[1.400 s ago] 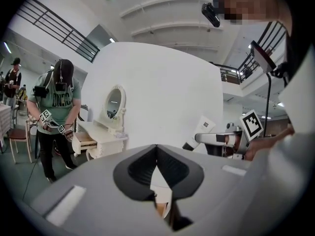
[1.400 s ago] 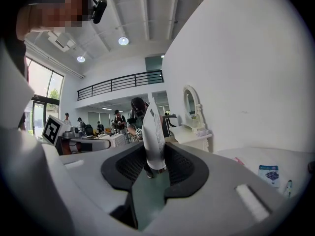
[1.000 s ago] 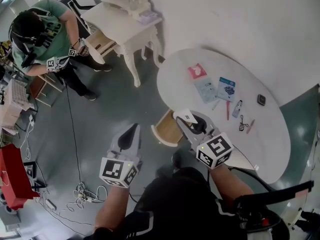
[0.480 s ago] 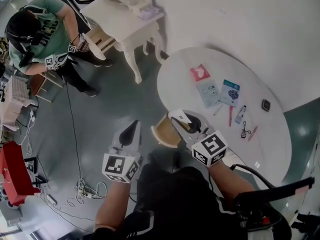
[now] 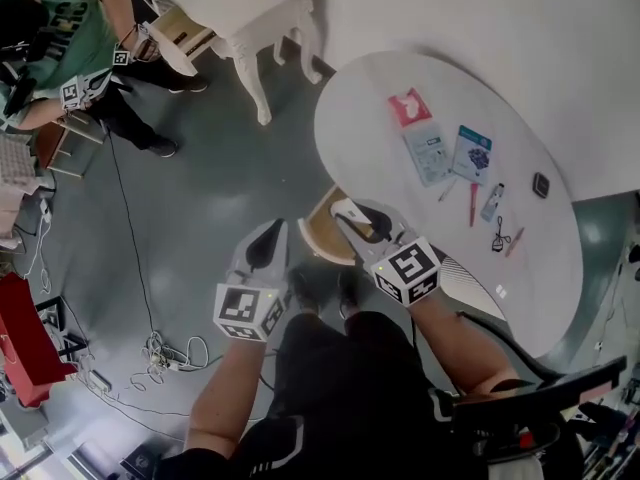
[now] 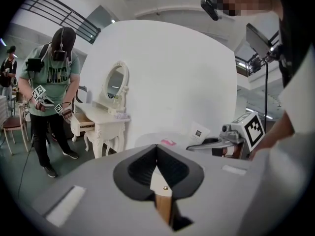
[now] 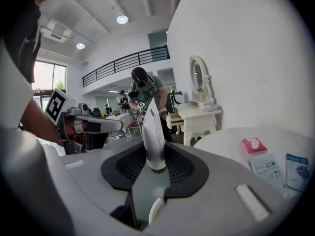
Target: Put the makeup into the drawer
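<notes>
Tube point(image 7: 153, 132) pinched in right tool point(image 5: 356, 224) beside table edge point(image 5: 322, 158); left tool point(image 6: 157, 151) closed, empty.

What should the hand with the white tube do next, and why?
Probably lower it a bit. The right hand-held gripper is shut on the white tube, and in the head view the tube's end lines up over the open wooden drawer at the table edge, so easing down should bring it inside before letting go.

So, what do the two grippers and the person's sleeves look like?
Both the left gripper and the right gripper have light grey bodies, black textured pads and a white cube with black square markers. The person wears a black top that leaves the forearms uncovered.
</notes>
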`<state>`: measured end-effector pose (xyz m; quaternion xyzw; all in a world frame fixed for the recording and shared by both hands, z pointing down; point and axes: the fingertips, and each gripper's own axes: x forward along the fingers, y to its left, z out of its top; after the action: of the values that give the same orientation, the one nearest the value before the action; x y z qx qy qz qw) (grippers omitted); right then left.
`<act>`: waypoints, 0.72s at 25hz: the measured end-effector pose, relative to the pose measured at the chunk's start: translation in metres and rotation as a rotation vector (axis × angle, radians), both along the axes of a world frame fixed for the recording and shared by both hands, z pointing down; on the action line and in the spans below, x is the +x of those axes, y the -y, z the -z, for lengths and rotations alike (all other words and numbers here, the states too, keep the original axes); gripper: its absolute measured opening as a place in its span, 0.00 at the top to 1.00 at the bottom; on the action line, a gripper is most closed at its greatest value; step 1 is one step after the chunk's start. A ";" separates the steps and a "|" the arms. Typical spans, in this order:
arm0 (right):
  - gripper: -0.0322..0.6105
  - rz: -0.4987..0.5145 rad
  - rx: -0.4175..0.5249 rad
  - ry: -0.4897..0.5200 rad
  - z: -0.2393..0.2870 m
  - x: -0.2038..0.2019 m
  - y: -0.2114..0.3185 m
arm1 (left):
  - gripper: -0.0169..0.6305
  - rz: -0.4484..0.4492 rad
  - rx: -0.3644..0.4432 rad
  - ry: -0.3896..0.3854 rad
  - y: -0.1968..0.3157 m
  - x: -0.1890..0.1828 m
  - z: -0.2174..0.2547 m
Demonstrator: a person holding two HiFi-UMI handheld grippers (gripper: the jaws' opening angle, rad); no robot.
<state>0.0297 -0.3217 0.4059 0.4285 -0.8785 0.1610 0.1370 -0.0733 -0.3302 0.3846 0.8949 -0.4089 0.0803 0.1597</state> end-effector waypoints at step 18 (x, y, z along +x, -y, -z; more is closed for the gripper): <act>0.76 0.070 -0.197 -0.121 -0.163 -0.008 -0.005 | 0.98 0.020 -0.190 0.051 -0.004 -0.007 -0.157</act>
<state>0.0212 -0.3165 0.5684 0.3909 -0.8630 0.2153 0.2368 -0.0801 -0.3262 0.5417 0.8692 -0.4124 0.1400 0.2342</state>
